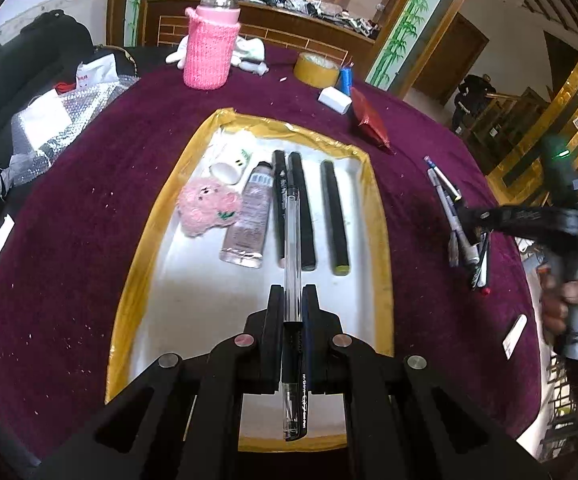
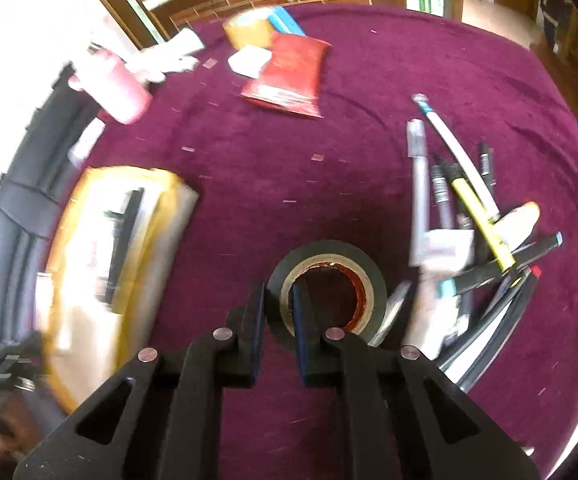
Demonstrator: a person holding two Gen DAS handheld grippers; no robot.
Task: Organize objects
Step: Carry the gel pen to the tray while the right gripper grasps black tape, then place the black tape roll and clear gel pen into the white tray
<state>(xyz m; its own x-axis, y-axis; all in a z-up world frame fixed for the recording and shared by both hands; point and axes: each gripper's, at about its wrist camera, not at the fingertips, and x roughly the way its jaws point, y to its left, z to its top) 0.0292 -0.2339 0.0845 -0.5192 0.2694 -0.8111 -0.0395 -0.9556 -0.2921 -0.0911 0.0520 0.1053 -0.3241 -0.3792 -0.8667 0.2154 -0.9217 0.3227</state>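
My left gripper (image 1: 292, 290) is shut on a clear pen (image 1: 291, 240), which points forward over a white tray with a gold taped rim (image 1: 193, 300). In the tray lie black markers (image 1: 335, 216), a tube (image 1: 249, 216), a pink plush (image 1: 207, 210) and a white cup (image 1: 229, 168). My right gripper (image 2: 279, 292) is shut on the wall of a black tape roll (image 2: 373, 280), with one finger outside the roll and one inside its hole. The roll rests on the purple tablecloth (image 2: 249, 184). In the left wrist view the right gripper (image 1: 473, 220) sits beside a pile of pens (image 1: 443, 196).
Loose pens and markers (image 2: 469, 208) are heaped right of the tape roll. A red packet (image 2: 289, 76), a white box (image 1: 335, 100), a yellow tape roll (image 1: 315, 70) and a pink-sleeved bottle (image 1: 209, 52) stand at the far side. Bubble wrap (image 1: 61, 120) hangs off the left edge.
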